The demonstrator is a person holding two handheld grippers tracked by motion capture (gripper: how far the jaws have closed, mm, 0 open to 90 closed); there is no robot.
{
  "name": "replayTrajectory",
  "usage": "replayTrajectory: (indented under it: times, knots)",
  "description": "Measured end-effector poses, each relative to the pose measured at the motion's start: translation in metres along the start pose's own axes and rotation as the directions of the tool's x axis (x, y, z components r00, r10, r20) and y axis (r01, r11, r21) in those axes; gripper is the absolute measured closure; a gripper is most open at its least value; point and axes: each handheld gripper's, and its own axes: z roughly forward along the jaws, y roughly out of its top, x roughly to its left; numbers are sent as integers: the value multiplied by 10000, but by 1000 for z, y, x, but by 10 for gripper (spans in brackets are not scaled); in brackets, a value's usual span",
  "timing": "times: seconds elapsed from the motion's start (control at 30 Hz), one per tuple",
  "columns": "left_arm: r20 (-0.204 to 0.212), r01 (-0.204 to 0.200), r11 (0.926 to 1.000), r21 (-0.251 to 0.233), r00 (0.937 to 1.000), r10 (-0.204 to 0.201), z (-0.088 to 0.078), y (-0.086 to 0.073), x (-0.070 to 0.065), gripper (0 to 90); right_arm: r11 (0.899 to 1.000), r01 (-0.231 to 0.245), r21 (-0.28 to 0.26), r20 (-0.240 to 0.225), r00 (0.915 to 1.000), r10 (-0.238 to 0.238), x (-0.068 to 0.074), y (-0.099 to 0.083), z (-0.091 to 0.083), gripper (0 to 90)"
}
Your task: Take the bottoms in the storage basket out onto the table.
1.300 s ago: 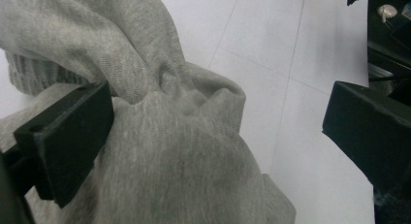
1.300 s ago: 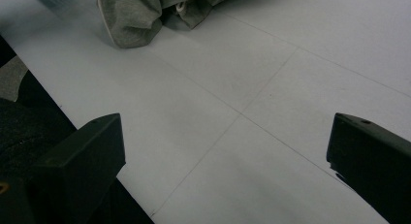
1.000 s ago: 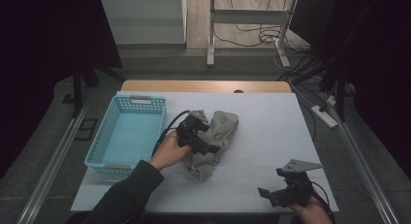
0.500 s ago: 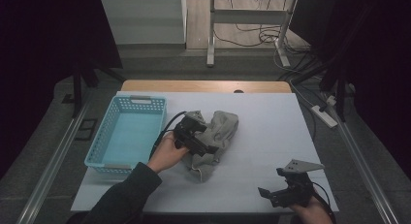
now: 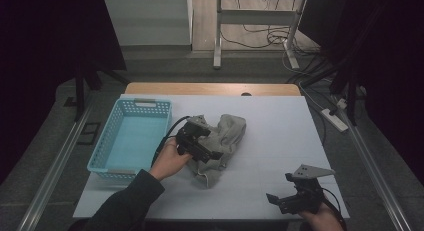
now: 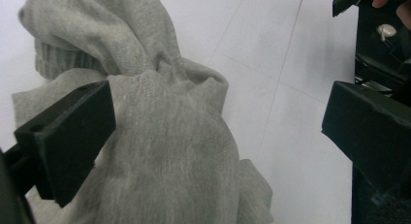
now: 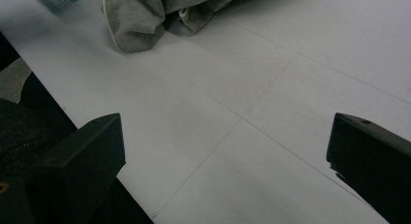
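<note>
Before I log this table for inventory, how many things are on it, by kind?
Grey garment: 1
Light blue plastic basket: 1
Handheld grippers: 2, the left gripper and the right gripper
Total: 4

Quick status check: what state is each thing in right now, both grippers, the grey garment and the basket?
Left gripper: open, jaws spread wide over the garment, not clamped.
Right gripper: open, low over bare table near the front edge, holding nothing.
Grey garment: crumpled in a heap on the table, outside the basket.
Blue basket: upright, empty, left of the garment.
</note>
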Motion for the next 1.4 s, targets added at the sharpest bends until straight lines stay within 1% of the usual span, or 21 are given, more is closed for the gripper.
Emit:
replayTrajectory:
  times: [0.2, 0.33, 0.47, 0.7, 0.93, 1.17, 1.4]
  knots:
    - [-11, 92, 9999, -71, 10000, -92, -4, -3, 1, 0, 10000, -13, -15, -6, 10000, 13, 0, 0, 0, 5]
    - [-102, 29, 10000, -53, 9999, -29, -7, -6, 1, 0, 10000, 10, -7, -6, 10000, -10, 0, 0, 0, 5]
    - [-123, 105, 9998, -175, 9999, -107, -10, -7, 1, 0, 10000, 6, -30, -17, 10000, -6, 0, 0, -1, 5]
    - [-237, 82, 9996, -285, 9997, -88, -18, -9, -1, 1, 10000, 1, -66, -29, 10000, -2, 0, 0, -1, 5]
    - [-131, 285, 9980, -567, 9995, -293, -26, -12, 1, 2, 10000, -17, -97, -42, 10000, 16, 0, 0, -1, 5]
    - [-133, 328, 9978, -572, 9993, -336, -33, -16, 1, 3, 9999, -27, -109, -51, 10000, 27, -1, 0, -1, 5]
    - [-145, 435, 9964, -731, 9989, -447, -40, -20, 1, 3, 9999, -18, -109, -44, 10000, 18, 0, 0, -1, 5]
